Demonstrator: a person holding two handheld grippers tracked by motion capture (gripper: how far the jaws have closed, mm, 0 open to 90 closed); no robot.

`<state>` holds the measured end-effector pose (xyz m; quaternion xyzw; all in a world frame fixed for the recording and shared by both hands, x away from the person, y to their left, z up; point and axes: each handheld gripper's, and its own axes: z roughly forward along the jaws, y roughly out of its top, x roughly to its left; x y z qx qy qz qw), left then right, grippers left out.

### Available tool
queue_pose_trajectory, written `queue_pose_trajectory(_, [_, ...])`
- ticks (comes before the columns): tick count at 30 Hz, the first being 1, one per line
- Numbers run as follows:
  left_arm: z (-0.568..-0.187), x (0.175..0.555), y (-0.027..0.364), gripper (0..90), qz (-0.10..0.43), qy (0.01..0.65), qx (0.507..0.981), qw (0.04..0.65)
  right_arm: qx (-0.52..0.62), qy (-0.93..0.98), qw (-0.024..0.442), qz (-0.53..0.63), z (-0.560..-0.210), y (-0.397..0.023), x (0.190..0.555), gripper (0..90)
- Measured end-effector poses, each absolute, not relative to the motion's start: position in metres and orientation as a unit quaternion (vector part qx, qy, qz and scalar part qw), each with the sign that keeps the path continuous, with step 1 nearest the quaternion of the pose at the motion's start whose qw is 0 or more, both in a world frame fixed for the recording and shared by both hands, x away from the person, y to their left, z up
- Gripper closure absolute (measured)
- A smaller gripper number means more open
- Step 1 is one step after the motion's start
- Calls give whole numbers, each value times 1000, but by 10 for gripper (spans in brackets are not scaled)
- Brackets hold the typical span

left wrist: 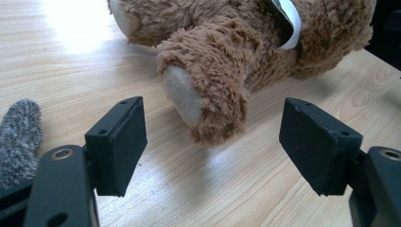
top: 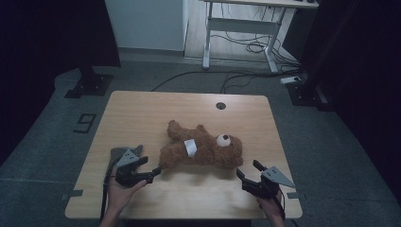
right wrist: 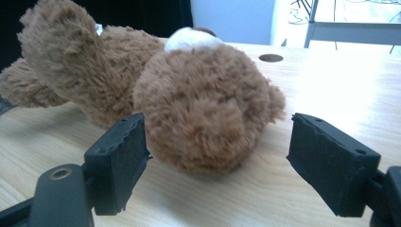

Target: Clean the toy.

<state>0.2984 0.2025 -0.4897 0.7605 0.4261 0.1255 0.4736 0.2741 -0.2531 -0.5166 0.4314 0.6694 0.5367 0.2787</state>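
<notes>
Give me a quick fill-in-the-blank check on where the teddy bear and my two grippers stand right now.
1. The teddy bear lies on the wooden ____.
2. The left gripper points at the bear's ____, jaws open and not touching it.
3. The right gripper faces the bear's ____, jaws open.
4. Beside the left gripper lies a fuzzy ____ cloth.

Missing words: table; leg; head; grey
</notes>
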Motion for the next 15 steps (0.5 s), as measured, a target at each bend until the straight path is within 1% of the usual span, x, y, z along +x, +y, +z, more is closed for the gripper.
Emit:
queue_pose_trajectory(3, [-493, 295, 198, 238, 120, 416, 769, 471, 435, 672, 281, 529, -522, -261, 268, 207])
queue_pose_trajectory(8, [-496, 289, 196, 241, 109, 412, 769, 475, 435, 685, 287, 510, -529, -267, 262, 212])
queue_pose_trajectory(11, [-500, 284, 195, 241, 106, 410, 774, 471, 433, 692, 288, 500, -534, -269, 263, 233])
queue_pose_trajectory(15, [-503, 283, 195, 241, 103, 409, 776, 469, 429, 704, 282, 491, -537, -267, 264, 234])
